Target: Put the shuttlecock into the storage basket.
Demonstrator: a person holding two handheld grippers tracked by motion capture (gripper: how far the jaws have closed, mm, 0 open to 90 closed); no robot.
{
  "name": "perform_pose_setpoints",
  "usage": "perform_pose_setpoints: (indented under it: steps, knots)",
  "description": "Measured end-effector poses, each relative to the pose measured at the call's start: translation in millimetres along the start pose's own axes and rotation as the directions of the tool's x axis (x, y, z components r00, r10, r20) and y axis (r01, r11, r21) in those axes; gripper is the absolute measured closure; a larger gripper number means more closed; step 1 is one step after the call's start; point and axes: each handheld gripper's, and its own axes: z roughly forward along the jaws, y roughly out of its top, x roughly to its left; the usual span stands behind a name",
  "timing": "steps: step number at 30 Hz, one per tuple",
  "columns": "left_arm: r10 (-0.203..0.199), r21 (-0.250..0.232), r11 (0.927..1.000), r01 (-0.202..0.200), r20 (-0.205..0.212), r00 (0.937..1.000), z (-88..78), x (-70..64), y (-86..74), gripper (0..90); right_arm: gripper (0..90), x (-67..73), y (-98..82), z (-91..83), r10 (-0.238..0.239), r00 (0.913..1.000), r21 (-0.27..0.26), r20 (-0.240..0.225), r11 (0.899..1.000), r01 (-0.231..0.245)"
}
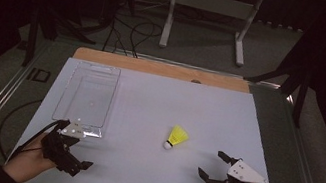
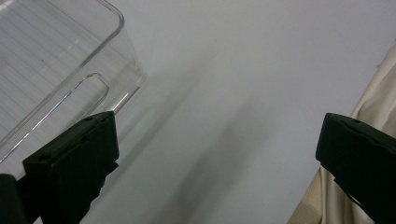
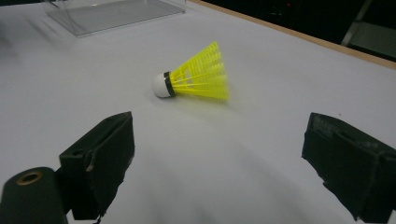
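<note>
white tabletop [image 1: 138, 163] bare around shuttlecock [image 1: 176, 138], right gripper [image 1: 212, 166] near

Each black tool, left [image 1: 73, 149] and right [image 1: 212, 164], carries a grey three-cornered plate and a trailing black cable.

On the worktop [image 1: 158, 106] the shuttlecock [image 1: 176, 137] lies on its side just right of the frame's centre in the high view; the box [image 1: 87, 98] sits on the worktop at centre left, well apart from the shuttlecock; the left tool [image 1: 71, 145] is at the lower left of the frame, just before the box's near end; the right tool [image 1: 212, 164] is at the lower right, near the shuttlecock and to its lower right; in the right tool view the shuttlecock [image 3: 194, 77] lies ahead between the two jaws, the box [image 3: 112, 14] behind it at the upper left.
</note>
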Motion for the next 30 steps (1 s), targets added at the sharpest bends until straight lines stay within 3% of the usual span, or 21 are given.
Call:
perform_pose_setpoints:
  steps: [4, 11, 15, 18, 22, 27, 30]
  knots:
    - [0.006, 0.047, 0.9989, -0.006, 0.006, 1.0000, 5.4, -3.5, 5.3, 0.0, 9.6, -0.6, -0.3, 0.1, 0.004, 1.0000, 0.000, -0.001, 1.000, -0.004]
    - [0.011, 0.085, 0.9963, -0.012, 0.010, 0.9999, 13.7, -10.2, 15.3, 0.0, 9.6, -0.7, -0.2, 0.1, 0.003, 1.0000, 0.003, 0.000, 1.000, -0.003]
    - [0.018, 0.129, 0.9915, -0.020, 0.020, 0.9996, 18.8, -15.5, 25.3, 0.0, 9.6, -1.4, -0.4, 0.1, 0.008, 1.0000, 0.007, -0.003, 1.000, -0.008]
    - [0.003, 0.134, 0.9909, -0.007, 0.030, 0.9996, 21.1, -16.9, 29.8, 0.0, 9.6, -1.3, -0.2, 0.1, 0.004, 1.0000, 0.007, -0.004, 1.000, -0.004]
    - [0.018, 0.143, 0.9895, -0.019, 0.014, 0.9998, 26.6, -22.0, 39.6, 0.0, 9.6, -1.3, 0.0, -0.1, 0.007, 1.0000, 0.009, -0.005, 1.000, -0.007]
    - [0.004, 0.141, 0.9899, -0.013, 0.061, 0.9981, 35.6, -28.3, 51.6, 0.0, 9.6, -1.0, 0.0, 0.2, 0.009, 0.9999, 0.010, -0.008, 1.000, -0.009]
    - [0.006, 0.150, 0.9886, -0.014, 0.053, 0.9986, 41.7, -31.3, 58.0, 0.1, 9.6, -1.0, 0.0, 0.1, 0.009, 0.9999, 0.011, -0.008, 1.000, -0.009]
